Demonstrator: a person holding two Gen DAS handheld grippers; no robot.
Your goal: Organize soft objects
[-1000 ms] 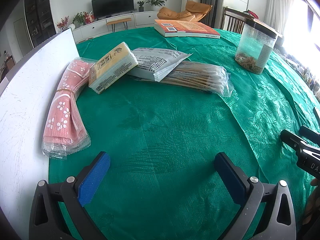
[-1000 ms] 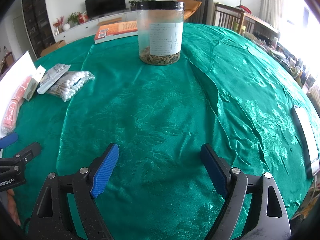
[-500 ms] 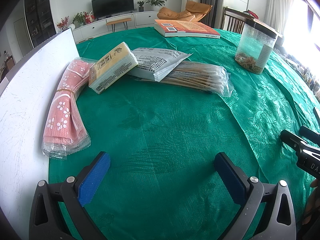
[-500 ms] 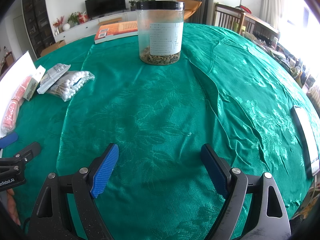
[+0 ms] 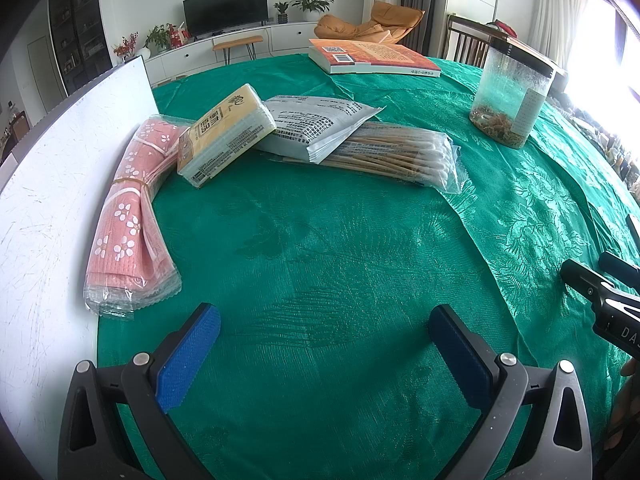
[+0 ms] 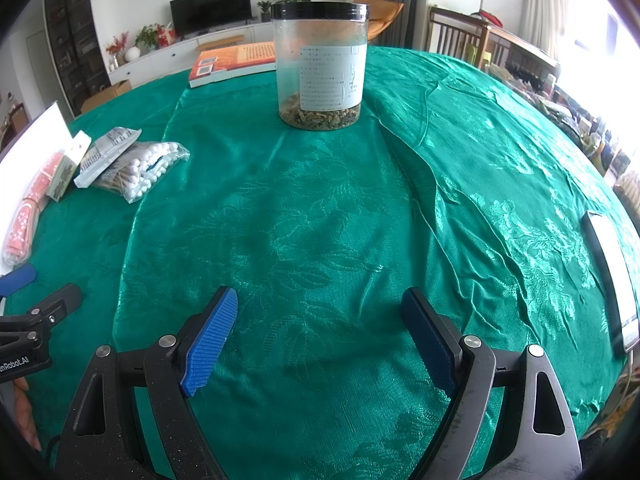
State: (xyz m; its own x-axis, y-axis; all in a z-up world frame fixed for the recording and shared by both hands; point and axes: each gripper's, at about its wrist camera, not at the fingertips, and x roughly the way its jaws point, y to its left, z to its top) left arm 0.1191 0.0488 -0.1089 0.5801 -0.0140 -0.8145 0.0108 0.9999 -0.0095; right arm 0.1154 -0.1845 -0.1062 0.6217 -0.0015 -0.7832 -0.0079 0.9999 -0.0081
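Green damask cloth [image 5: 340, 280] covers a round table where four soft packets lie bunched toward the left edge, waiting to be sorted. A pink flowered cloth pack [image 5: 132, 216] lies along a white board [image 5: 52, 184] that stands at that edge; a yellow tissue pack [image 5: 226, 134] leans across its far end, a grey printed pouch [image 5: 316, 122] rests beside it, and that pouch overlaps a clear bag of cotton swabs [image 5: 396, 152]. Both tools hover near the table's near edge with nothing between their pads: the left gripper [image 5: 324, 354], jaws spread wide, faces the cluster, while the right gripper [image 6: 320, 334], equally spread, looks toward the table's middle. The overlaps suggest the packets were dropped loosely, so the upper ones would likely need lifting first. Away from the cluster, a clear jar with a black lid [image 6: 320, 68] stands upright further in, an orange book [image 5: 372, 58] lies at the far edge, and a phone [image 6: 612, 276] rests at the right edge. Open cloth between left gripper and packets appears unobstructed.
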